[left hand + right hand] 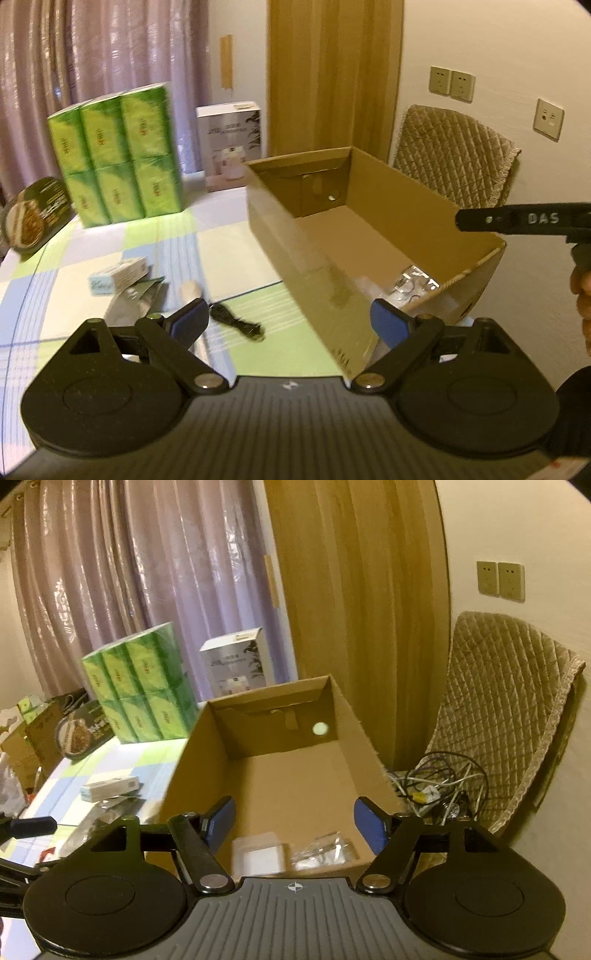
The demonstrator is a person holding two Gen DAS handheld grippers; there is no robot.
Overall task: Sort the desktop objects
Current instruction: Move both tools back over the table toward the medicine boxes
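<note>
Both grippers are held spread and empty: the left gripper (288, 317) above the counter (236, 236) beside the cardboard box (207, 760), the right gripper (294, 821) over the box, where a foil packet (413, 284) lies. A small carton (118, 275) and black cable (236, 321) are left on the counter.

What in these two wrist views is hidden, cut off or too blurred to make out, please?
- Cardboard box near floor: hidden in the left wrist view by its own wall.
- Clear packets in the box: right wrist view, too blurred to identify.
- Small carton lettering: left wrist view, too small to read.
- Right gripper: cut off by the left wrist view's edge.
- Wooden stick: partly behind the left gripper.
</note>
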